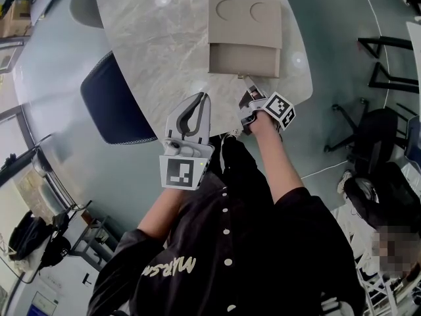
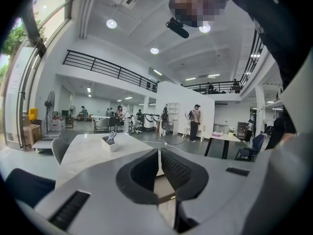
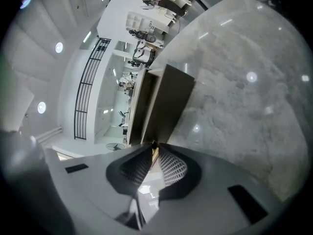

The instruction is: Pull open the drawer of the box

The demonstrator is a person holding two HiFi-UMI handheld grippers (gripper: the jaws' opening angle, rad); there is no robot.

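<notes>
A tan box (image 1: 245, 12) stands on the marble table (image 1: 151, 51). Its drawer (image 1: 245, 59) sticks out toward me, and in the right gripper view the drawer's brown front (image 3: 171, 104) fills the space just past the jaws. My right gripper (image 1: 247, 81) (image 3: 154, 146) is at the middle of that front, shut on the drawer's small pull tab (image 1: 241, 76). My left gripper (image 1: 202, 97) (image 2: 159, 151) hovers over the table's near edge, left of the box and apart from it. Its tips meet with nothing between them.
A dark blue chair (image 1: 112, 107) is tucked at the table's left side. Black chairs (image 1: 378, 130) stand on the floor to the right. The left gripper view shows a white holder (image 2: 110, 143) on a table and several people far off in the hall.
</notes>
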